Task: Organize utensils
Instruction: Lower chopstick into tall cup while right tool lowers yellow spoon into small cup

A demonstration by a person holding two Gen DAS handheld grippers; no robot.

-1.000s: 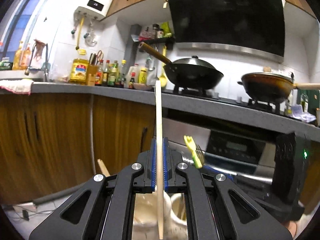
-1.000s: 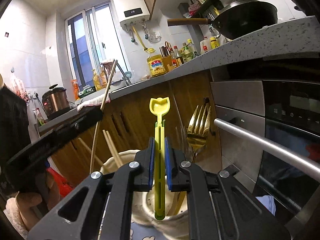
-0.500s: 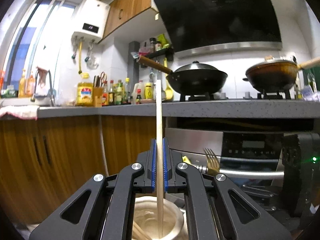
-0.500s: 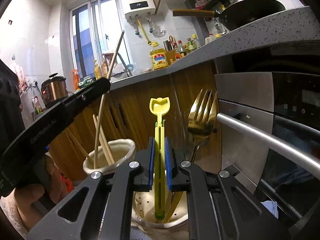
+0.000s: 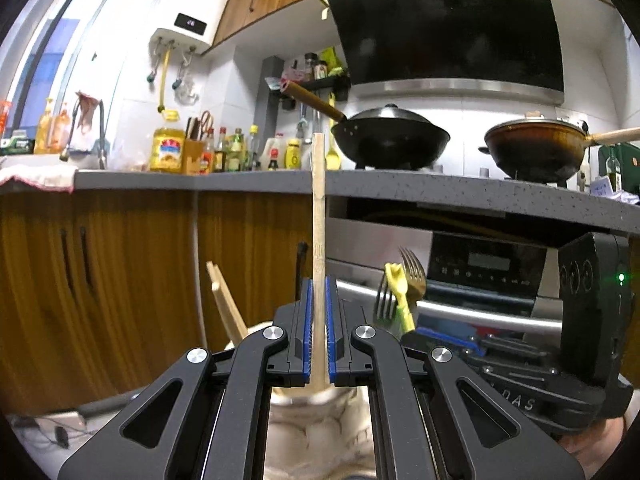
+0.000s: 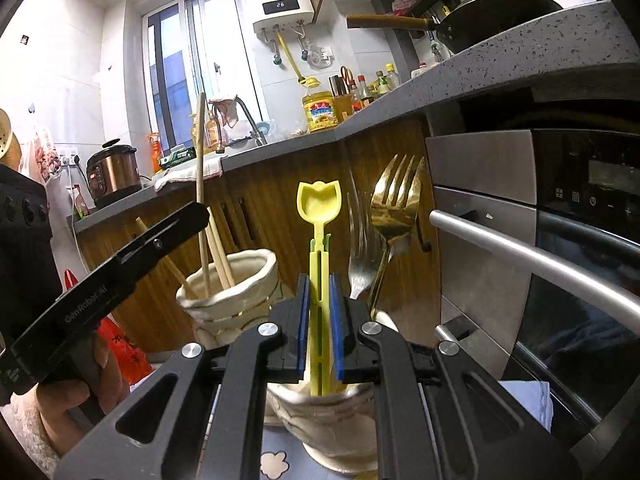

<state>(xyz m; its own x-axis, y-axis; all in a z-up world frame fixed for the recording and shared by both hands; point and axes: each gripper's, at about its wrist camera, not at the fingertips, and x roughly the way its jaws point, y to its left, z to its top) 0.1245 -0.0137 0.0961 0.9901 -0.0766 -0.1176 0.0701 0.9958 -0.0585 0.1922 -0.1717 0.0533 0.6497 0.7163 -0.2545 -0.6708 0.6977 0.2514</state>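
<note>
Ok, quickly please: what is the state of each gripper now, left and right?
Left gripper: shut on the wooden chopstick.
Right gripper: shut on the yellow utensil.

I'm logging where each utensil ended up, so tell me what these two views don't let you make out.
- Left wrist view: the chopstick's lower end and the cream holder's inside are hidden behind the left claw.
- Right wrist view: the yellow spoon's lower tip and the forks' handles are hidden by the right claw and their holder's rim.
</note>
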